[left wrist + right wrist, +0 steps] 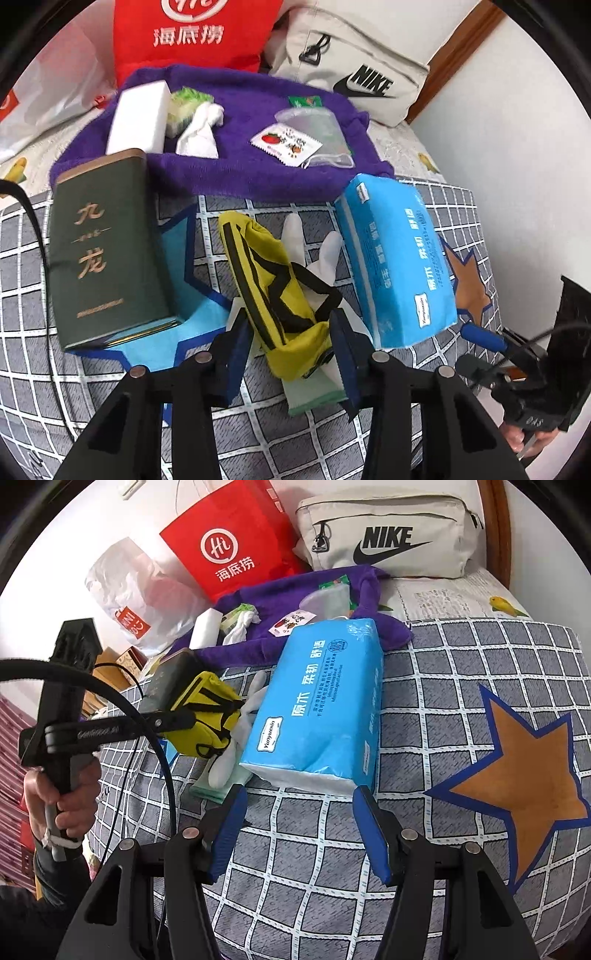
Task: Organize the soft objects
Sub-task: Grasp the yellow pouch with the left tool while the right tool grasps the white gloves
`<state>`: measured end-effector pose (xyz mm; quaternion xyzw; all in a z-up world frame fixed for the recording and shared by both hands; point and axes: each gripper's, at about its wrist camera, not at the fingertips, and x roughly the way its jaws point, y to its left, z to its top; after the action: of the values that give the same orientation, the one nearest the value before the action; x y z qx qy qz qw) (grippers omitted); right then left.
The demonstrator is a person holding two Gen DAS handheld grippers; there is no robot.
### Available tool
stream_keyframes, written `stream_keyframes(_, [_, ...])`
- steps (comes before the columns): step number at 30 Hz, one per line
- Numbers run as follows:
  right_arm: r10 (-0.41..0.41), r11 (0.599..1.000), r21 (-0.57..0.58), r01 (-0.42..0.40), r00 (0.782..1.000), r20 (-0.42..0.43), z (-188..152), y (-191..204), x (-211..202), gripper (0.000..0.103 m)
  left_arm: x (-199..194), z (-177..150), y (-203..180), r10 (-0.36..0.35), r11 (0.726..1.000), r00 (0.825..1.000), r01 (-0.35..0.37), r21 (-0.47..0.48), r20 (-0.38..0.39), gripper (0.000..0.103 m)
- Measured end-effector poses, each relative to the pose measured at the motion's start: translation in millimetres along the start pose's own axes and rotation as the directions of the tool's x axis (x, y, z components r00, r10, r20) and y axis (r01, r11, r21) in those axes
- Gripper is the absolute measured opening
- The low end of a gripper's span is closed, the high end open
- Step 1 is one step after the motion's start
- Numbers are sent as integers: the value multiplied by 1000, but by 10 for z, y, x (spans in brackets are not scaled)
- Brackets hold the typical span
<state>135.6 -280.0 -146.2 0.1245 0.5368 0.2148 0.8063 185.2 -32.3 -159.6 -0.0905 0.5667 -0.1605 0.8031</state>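
A cream fabric pouch (391,535) printed "NIKE" in black leans at the head of the bed (443,709), beside a red paper bag (229,539) bearing a white "Hi" roundel over Chinese characters. A dark green rectangular tin (107,251) with gold Chinese lettering lies toward the bed's left edge. A sky-blue plastic pack of tissues (321,705) reads "Yunyuexin" on a small white label, with white Chinese text. A purple towel (236,173) spreads beyond it. The soft yellow fabric piece with black stripes (280,288) lies on a white cloth glove (325,251), mid-bed, between tin and tissues. The left tongs (291,354) are narrowed onto the yellow piece's near end, pads against it. The right tongs (299,830) stand wide and empty, just short of the tissue pack's near end.
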Motion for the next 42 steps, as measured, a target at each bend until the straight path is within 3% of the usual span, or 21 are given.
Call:
stream_keyframes(11, [14,1000,11,-14,1000,-6,-45,-6,2,59,257,185,-122,18,1000,999,-17,23,-28,17])
stream_keyframes(21, [28,999,-43,-28,1000,-12,-84,215,-4,59,-173,74,-12,-35,999,998,35,3,60,16])
stream_keyframes(32, [36,987,-154,-49,996,-87,-194,816,345,59,-617,-175,278,-53,997,989,60,-45,141,16])
stream_keyframes(39, [13,983,-179,-29,996,-88,-188,1065,645,59,-603,-303,494,-66,993,989,78,-86,135,16])
stream_keyframes(42, [-47,982,-188,37,998,-50,-119,1137,754,59,-622,-349,557,-81,991,987,94,-92,139,16])
